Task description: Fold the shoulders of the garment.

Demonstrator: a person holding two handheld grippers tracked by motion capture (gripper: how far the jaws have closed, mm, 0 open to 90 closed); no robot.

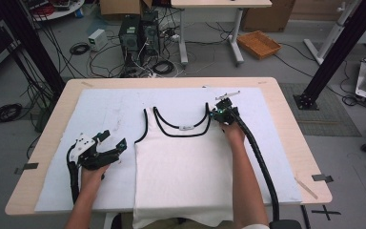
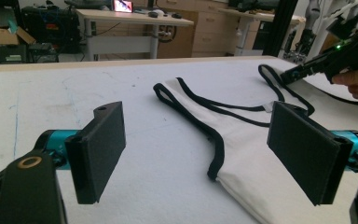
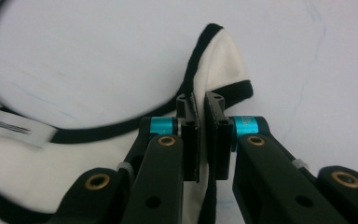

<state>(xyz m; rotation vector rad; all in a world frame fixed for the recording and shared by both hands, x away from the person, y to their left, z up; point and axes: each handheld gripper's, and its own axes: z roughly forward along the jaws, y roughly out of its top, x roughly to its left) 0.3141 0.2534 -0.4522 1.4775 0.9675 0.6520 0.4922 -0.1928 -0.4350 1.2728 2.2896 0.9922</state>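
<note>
My right tool (image 3: 201,135) pinches the far right strap of the white black-trimmed tank top (image 1: 183,162), whose length runs toward me, while my left tool (image 1: 109,141) waits spread beside its left edge.

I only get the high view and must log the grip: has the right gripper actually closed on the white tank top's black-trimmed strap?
Observer: Yes. In the right gripper view, the right gripper is shut on the white tank top's black-trimmed shoulder strap, fabric pinched between the pads.
Operator: And the left gripper?
Observer: The left gripper is open, its jaws wide apart.
Operator: Is it touching the top?
Observer: No. Its view shows the other black-trimmed strap lying flat beyond the jaws on the white table cover.
</note>
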